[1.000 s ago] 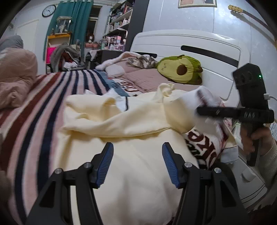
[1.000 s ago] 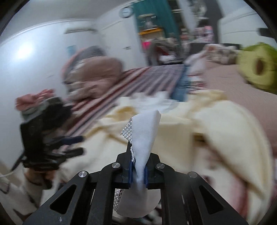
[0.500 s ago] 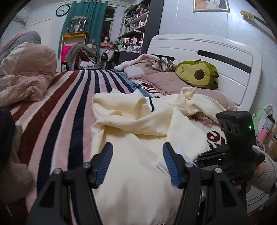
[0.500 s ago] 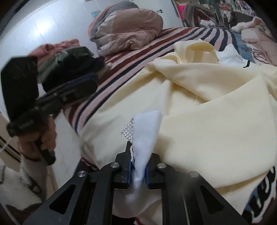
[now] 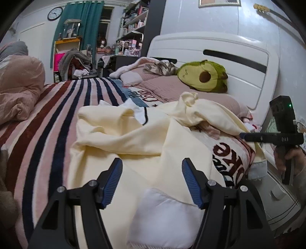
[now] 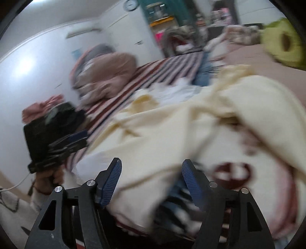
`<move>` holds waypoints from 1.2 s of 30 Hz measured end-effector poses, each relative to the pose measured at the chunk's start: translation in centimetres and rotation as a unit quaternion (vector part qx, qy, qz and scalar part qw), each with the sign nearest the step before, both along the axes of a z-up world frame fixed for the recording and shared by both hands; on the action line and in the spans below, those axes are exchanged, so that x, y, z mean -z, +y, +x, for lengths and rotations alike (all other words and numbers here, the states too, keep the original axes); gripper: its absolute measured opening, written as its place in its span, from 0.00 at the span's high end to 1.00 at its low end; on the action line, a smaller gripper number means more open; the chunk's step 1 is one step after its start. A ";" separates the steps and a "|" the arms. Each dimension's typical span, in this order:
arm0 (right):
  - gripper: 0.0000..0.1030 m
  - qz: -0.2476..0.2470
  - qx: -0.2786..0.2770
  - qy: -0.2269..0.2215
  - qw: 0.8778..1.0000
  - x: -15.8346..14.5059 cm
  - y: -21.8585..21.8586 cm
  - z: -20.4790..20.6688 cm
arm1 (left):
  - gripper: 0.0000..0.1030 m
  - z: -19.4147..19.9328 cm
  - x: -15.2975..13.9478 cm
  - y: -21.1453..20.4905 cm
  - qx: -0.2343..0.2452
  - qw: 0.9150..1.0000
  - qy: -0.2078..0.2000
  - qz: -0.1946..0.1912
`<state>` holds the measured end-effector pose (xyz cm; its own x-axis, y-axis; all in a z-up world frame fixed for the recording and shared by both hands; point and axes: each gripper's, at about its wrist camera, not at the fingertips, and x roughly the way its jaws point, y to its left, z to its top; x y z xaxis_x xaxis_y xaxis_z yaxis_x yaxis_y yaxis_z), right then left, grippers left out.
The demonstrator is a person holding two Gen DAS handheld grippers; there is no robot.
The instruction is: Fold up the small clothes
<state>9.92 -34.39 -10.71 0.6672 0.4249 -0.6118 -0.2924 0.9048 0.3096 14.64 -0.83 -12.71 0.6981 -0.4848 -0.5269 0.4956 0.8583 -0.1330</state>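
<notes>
Small white garment (image 5: 162, 220) lies on cream sheet (image 5: 118, 180), near, just right of centre under left gripper (image 5: 152, 181), fingers wide, empty. Right gripper (image 6: 152, 181) wide, empty, farther right.

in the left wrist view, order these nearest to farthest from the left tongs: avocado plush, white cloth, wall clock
1. white cloth, lying just under and between the left tongs
2. avocado plush, right, at the headboard
3. wall clock, far wall, upper left
</notes>
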 end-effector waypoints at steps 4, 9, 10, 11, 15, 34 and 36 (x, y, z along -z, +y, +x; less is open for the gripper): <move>0.39 -0.042 0.113 -0.008 0.993 -0.1 -6.2 -1.8 | 0.41 -0.1 0.4 -1.3 0.009 1.000 0.013 0.008; 0.33 -0.076 0.208 0.008 0.975 1.3 -13.9 -3.6 | 0.41 0.7 0.4 -3.0 0.021 1.000 0.018 0.010; 0.29 -0.078 0.212 0.012 0.974 1.6 -15.0 -3.6 | 0.41 0.8 0.3 -3.4 0.025 1.000 0.017 0.008; 0.27 -0.082 0.209 0.015 0.974 1.9 -16.0 -3.4 | 0.41 1.0 0.2 -3.8 0.030 0.999 0.016 0.006; 0.27 -0.099 0.202 0.027 0.974 2.7 -18.2 -1.7 | 0.41 1.6 0.1 -5.3 0.040 0.999 0.012 0.004; 0.98 -0.020 0.108 0.018 0.994 -0.8 -11.2 0.5 | 0.41 1.4 -0.3 -2.8 0.023 1.000 -0.002 -0.017; 0.98 -0.008 0.066 0.003 0.998 -2.2 -8.3 0.8 | 0.41 1.0 -0.6 -1.4 0.006 1.000 -0.008 -0.028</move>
<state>10.72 -42.65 -8.55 0.7125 0.3236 -0.6225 -0.1689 0.9403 0.2955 15.61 -2.23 -12.10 0.7007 -0.5212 -0.4873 0.5081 0.8439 -0.1720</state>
